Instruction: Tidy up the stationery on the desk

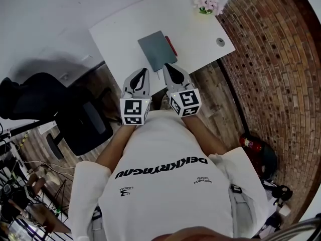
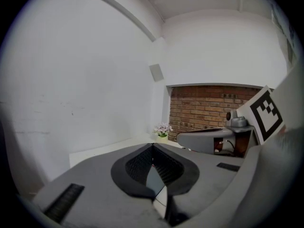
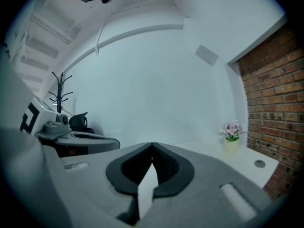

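- Left gripper [image 1: 143, 72] sits lower centre, clenched on nothing; its own view confirms the tips meeting.
- Only the head view shows the stationery: flat grey rectangular notebook [image 1: 157, 50] at upper centre of the white desk [image 1: 125, 29], slim red pen [image 1: 171, 45] touching its right edge.
- Right gripper [image 1: 167, 67] is clenched too, empty.
- The small pale pot of pink flowers [image 3: 232, 137] appears in every view.

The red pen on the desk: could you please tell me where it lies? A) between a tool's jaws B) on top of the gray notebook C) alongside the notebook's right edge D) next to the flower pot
C: in the head view the red pen lies along the right edge of the gray notebook, while the left tool and the right tool are shut and empty.
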The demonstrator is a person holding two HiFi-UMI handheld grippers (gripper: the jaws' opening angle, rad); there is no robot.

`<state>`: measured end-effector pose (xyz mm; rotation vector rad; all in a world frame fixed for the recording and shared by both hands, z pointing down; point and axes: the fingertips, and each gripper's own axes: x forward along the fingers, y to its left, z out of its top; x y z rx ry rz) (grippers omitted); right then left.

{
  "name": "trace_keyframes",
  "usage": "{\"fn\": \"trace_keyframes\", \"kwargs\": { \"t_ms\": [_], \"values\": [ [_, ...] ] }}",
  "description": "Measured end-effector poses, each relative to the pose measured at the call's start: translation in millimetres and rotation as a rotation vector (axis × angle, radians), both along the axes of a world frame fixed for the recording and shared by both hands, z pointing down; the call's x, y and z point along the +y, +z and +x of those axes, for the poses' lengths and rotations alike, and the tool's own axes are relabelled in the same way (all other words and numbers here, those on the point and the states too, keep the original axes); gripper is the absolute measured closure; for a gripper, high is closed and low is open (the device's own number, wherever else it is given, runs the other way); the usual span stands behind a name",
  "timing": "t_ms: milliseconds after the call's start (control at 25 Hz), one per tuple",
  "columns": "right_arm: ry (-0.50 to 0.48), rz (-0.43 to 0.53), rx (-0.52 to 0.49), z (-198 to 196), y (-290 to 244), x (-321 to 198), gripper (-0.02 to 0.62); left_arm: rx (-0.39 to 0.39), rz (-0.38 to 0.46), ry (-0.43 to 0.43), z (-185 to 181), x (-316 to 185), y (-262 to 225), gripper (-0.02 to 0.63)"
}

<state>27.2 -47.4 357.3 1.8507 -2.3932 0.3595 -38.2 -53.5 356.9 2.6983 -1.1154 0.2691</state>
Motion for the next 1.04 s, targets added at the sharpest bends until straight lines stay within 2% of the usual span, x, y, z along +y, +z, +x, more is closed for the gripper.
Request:
{"fn": "trace_keyframes", "kwargs": {
  "t_ms": [440,1040],
  "values": [
    [0.059,0.021,0.014,5,-4,8,0.598,-0.004,0.006,0.048,4,4,0,0.607],
    [0.060,0.018,0.021,7,-3,12,0.598,0.004,0.012,0.054,6,7,0,0.607]
  ]
}}
